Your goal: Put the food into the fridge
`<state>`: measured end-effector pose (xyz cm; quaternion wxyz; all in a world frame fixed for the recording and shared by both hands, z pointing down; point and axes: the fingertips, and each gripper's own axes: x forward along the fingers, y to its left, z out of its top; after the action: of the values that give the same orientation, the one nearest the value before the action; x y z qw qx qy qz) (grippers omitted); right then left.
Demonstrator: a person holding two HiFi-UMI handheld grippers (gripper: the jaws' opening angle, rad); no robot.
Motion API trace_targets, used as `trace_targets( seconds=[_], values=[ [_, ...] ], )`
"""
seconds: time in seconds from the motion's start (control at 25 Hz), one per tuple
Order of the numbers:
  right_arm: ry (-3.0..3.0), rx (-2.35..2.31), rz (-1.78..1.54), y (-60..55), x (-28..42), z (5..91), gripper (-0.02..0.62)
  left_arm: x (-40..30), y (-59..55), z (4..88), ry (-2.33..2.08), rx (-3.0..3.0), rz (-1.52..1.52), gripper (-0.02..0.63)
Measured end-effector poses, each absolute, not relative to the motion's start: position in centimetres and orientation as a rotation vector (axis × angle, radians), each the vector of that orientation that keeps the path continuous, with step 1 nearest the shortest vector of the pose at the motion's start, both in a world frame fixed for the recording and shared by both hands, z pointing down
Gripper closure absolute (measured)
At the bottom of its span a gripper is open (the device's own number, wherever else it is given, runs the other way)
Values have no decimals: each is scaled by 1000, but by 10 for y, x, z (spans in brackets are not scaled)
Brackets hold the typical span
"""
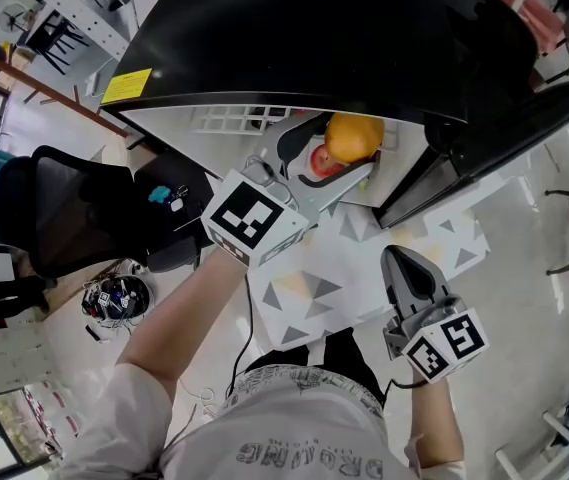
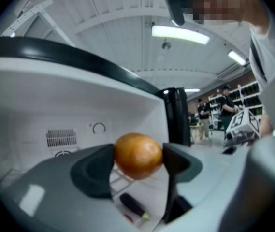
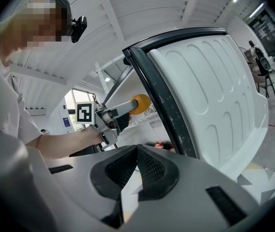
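Between the pads of the left gripper [image 2: 138, 156], at the middle of its own view, sits a round orange fruit [image 2: 138, 154] with smooth, faintly mottled skin that is darker along its underside. Both grey jaws stand wide and press its two sides, so it is pinched and carried clear of any surface. At centre top of the head view the fruit shows bright yellow-orange, just under the fridge's dark upper edge. Left of centre there, the person's bare left forearm [image 1: 179, 318] stretches up and to the right from a white sleeve, with the gripper's marker cube [image 1: 254, 218] tilted on one corner. Low at the right, the right gripper [image 1: 401, 260] hangs near the body and points up the frame, its jaws pressed together with nothing between them. Beyond the fruit lies the open black fridge [image 1: 294, 38] with white inside walls. A small red item [image 1: 321, 160] rests inside just below the fruit, and a vent grille [image 2: 61, 137] marks the back wall. To the right the fridge's door [image 3: 224, 95] stands swung open
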<state>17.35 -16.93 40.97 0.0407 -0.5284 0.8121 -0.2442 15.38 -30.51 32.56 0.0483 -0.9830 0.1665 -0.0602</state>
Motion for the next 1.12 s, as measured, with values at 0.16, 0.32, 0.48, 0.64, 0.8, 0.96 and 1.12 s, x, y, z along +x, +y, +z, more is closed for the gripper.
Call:
trace_targets(
  seconds=[0.16,0.32,0.48,0.64,0.8,0.96,1.12],
  values=[
    [2491,-1614,-766,-170,175,416,592,162,-316,330,511,-2980,-215,287],
    [2490,-1612,-789,-171,178,423,592,169,-327,336,530,-2971,-248,287],
    [2485,-1612,-805,-173,180,427,592,173,-336,342,550,-2962,-289,287],
    [2496,-1616,-807,-175,180,431,592,176,-341,344,556,-2945,-320,287],
    [2499,-1614,-816,-176,180,433,592,179,-341,345,561,-2918,-363,287],
    [2498,-1609,-815,-177,179,432,592,183,-343,350,591,-2890,-422,287],
    [2493,-1616,-814,-175,183,431,592,185,-345,353,614,-2867,-465,285]
  ],
)
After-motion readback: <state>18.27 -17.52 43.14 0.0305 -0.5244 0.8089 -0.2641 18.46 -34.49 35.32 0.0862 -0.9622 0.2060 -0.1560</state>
